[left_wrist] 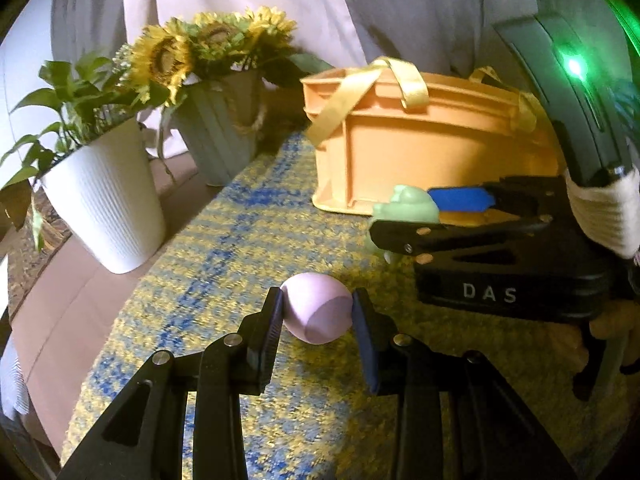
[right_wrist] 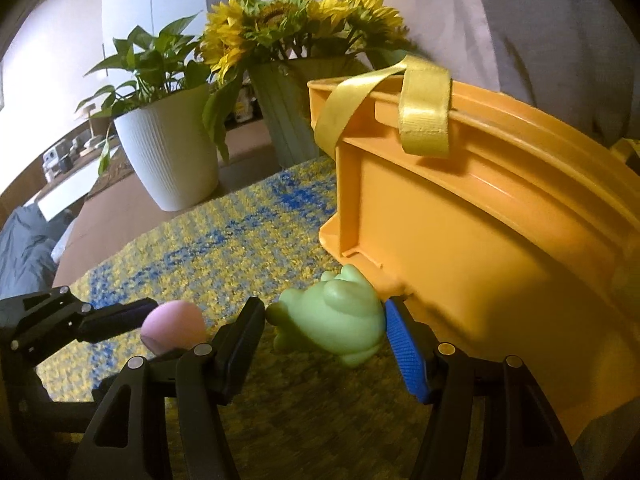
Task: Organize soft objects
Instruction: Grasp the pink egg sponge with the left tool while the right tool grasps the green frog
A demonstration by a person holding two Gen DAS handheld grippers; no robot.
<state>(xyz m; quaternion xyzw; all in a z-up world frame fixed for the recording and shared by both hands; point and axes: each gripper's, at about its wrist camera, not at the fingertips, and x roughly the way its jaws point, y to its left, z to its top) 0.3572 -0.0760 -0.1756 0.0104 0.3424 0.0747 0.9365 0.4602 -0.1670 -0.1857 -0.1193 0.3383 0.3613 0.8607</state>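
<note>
orange bin (right_wrist: 460,216) is set on the mat, just behind the toys. green frog toy (right_wrist: 334,314) is pinched by right gripper (right_wrist: 324,332), pink ball (left_wrist: 316,307) by left gripper (left_wrist: 316,320). risk: soft toys could be squeezed out or snagged on the bin rim.

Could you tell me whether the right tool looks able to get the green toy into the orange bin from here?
Probably yes: the right tool grips the green toy beside the orange bin, whose open top looks unobstructed apart from its yellow straps.
</note>
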